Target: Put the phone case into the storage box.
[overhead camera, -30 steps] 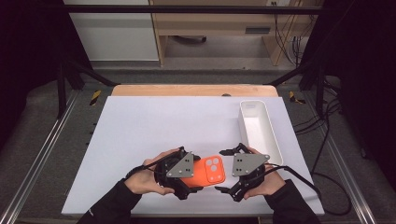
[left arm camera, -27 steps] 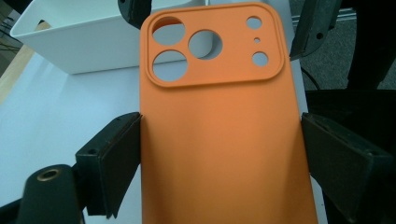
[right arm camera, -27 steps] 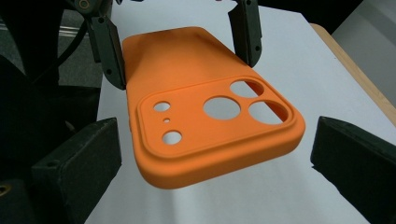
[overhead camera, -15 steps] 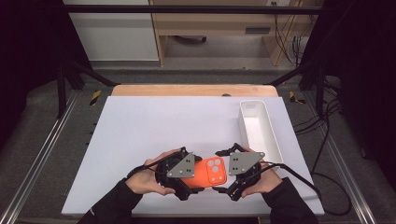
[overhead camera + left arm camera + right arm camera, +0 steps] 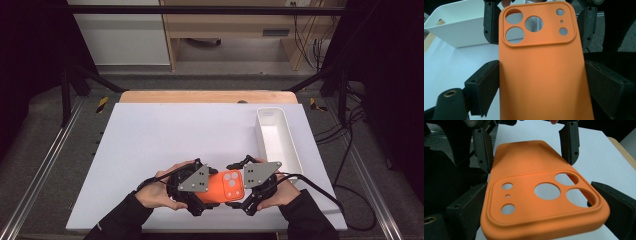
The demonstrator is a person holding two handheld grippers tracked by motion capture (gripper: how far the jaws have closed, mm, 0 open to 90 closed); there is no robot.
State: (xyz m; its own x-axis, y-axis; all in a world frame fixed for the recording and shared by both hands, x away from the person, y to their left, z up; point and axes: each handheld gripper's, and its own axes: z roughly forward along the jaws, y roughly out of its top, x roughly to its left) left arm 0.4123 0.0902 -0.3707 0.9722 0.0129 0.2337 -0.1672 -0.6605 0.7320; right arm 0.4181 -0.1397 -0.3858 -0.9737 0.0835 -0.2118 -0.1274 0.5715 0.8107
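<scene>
An orange phone case (image 5: 226,188) with camera cut-outs is held flat just above the table's front edge, between both grippers. My left gripper (image 5: 207,192) is shut on its plain end; in the left gripper view both jaws press the long edges of the case (image 5: 541,62). My right gripper (image 5: 241,189) is shut on the camera end, and in the right gripper view its jaws touch both sides of the case (image 5: 529,167). Each view shows the other gripper's jaws at the far end.
A long white tray (image 5: 265,145) stands at the right of the white table (image 5: 175,135), just beyond my right hand, also seen as the tray (image 5: 459,27) in the left gripper view. A cable (image 5: 320,192) trails right off the table.
My right gripper slid left onto the camera end of the case and its jaws closed on it. The left gripper kept its hold and stayed in place.
</scene>
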